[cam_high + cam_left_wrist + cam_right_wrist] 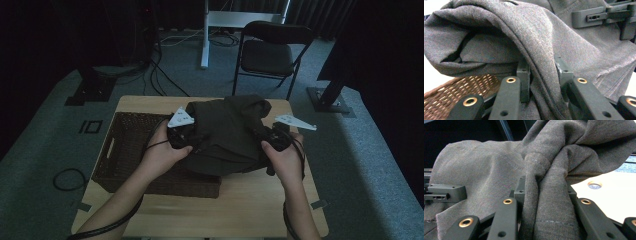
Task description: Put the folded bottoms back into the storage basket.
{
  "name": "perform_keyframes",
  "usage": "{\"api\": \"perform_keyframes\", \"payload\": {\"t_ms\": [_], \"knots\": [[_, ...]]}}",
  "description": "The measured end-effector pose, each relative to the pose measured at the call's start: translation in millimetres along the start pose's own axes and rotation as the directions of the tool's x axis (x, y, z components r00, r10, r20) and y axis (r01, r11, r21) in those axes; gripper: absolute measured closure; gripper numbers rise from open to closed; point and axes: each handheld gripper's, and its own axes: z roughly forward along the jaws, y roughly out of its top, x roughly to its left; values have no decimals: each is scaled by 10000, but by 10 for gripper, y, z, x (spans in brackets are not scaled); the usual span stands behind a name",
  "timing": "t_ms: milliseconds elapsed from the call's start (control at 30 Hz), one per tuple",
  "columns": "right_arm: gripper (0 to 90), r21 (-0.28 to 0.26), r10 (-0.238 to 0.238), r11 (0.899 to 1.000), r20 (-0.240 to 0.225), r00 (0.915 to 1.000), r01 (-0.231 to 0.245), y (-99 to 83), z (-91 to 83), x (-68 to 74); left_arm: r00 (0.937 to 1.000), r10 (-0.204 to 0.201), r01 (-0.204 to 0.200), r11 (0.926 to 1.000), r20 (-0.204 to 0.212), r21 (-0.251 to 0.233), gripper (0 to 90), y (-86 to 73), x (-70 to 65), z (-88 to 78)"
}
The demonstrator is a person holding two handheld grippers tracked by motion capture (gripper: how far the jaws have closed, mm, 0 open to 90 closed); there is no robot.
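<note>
Table (pixel 250 200): light wood; its bare near part lies in front of the hands, and a round hole in the top shows in the right gripper view.
Left hand (pixel 162 150): comes in from the near left and holds the left gripper over the basket's right side.
Right hand (pixel 285 160): comes in from the near right and holds the right gripper over the table.
Left gripper (pixel 541 75): jaws closed tight on a thick fold of the garment, cloth pinched between the two pads; grey three-cornered plate on top.
Right gripper (pixel 546 192): jaws clamped on a bunched fold of the same garment, cloth filling the gap between them; its grey plate points right.
Garment (pixel 227 132): dark grey-brown twill cloth with visible seams, exact kind of clothing cannot be told; hangs bunched between the two grippers, lifted above the table, its left edge over the basket.
Wicker basket (pixel 125 150): dark brown, rectangular, on the left part of the table, beneath the left hand.
Folding chair (pixel 270 52): black, on the carpet beyond the table's far edge.
Cables (pixel 160 75): run over the grey carpet at far left.
</note>
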Motion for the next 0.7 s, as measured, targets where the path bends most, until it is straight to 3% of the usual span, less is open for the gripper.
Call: {"api": "perform_keyframes", "payload": {"t_ms": [700], "knots": [[672, 198, -16, 9998, -851, 9964, 33, -77, 763, 582, 9959, -322, 343, 9991, -843, 245, 720, -364, 635, -530]]}}
